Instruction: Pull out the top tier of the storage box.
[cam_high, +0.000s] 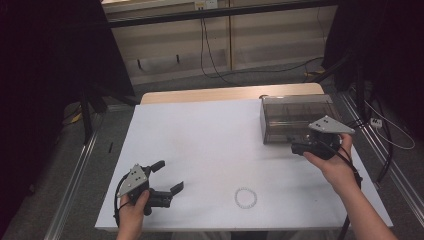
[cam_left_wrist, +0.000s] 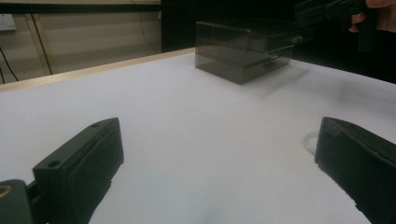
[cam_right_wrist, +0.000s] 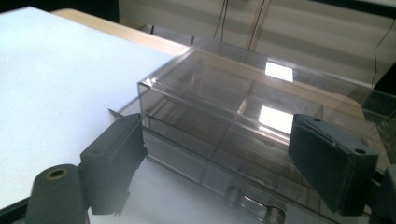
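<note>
I have the right gripper (cam_high: 300, 145) up against the front of the smoky plastic drawer box (cam_high: 295, 117) at the far right of the table (cam_high: 200, 140), jaws spread wide and nothing between them. From the right gripper view the drawer handle (cam_right_wrist: 254, 205) sits low, just ahead of my jaws, and the drawer looks shut, or close to it (the clear walls make that hard to judge). So I reckon the opening is not yet done: I need to drop onto that handle, pinch it and pull.

My left gripper (cam_high: 167, 180) rests on the near left of the table, jaws also wide apart and holding nothing. The bead bracelet (cam_high: 245, 198) lies flat on the white top, just right of it, untouched. Picking it up and putting it in the drawer is, I judge, all to come.
</note>
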